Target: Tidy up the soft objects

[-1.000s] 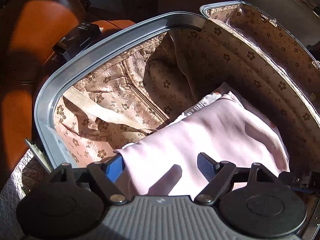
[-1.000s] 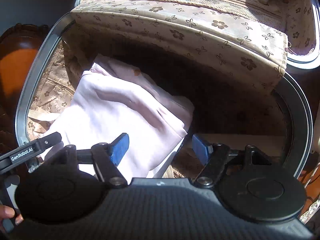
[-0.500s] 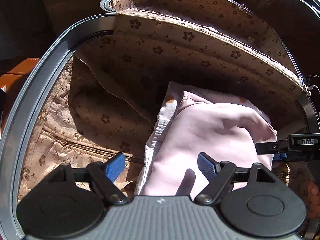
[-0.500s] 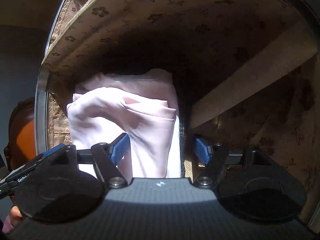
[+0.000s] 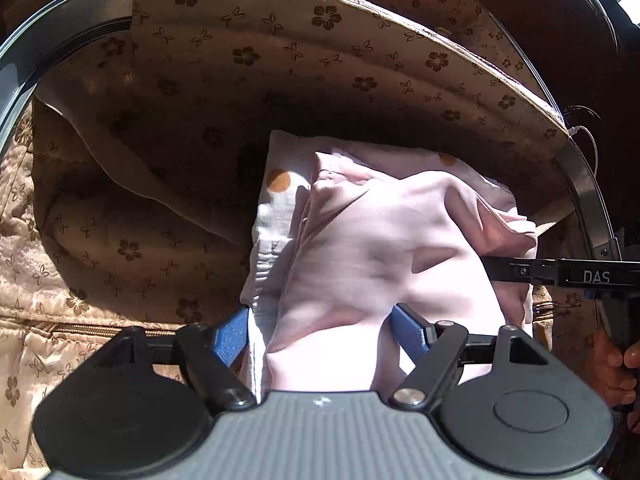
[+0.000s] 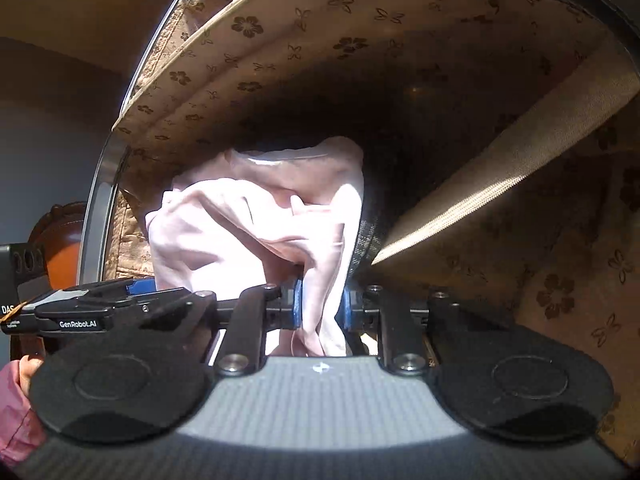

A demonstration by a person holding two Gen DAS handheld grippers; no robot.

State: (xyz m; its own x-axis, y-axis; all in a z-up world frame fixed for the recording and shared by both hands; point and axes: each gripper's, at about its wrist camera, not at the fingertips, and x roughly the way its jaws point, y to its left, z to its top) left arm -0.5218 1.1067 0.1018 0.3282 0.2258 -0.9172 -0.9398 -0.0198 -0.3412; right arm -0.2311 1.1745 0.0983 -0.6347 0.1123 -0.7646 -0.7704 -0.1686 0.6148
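Suitcase (image 5: 24,80): open, floral-lined, rim arcing from 9 o'clock over 12 to 3 in the left wrist view. A lining flap (image 5: 320,40) overhangs the far side at 12 o'clock. A webbing strap (image 6: 500,176) crosses the right wrist view from 2 o'clock towards centre.

Pink garment (image 5: 392,248): lying inside the suitcase, centre to 3 o'clock, folded but rumpled, on top of a white spotted cloth (image 5: 276,200) whose edge shows at its 9 o'clock side. Its long axis runs from my grippers at 6 o'clock away towards the flap at 12; the far end points under the overhang.

My left gripper (image 5: 320,332): jaws apart, straddling the near end of the garment and the white cloth's edge. Not clamped, as far as I can see.

My right gripper (image 6: 320,304): blue pads (image 6: 297,304) drawn together on a bunched fold at the garment's right edge.

Risks, in my judgement:
- The right grip holds only a pinch of thin fabric. Any pull from here could drag that layer out and undo the fold.
- If the left jaws shut where they stand, they may take the white cloth as well, and both pieces would shift together.
- Pushing the far end deeper could jam it against the flap and crumple it.
- The strap lies close to the right gripper and could snag it.
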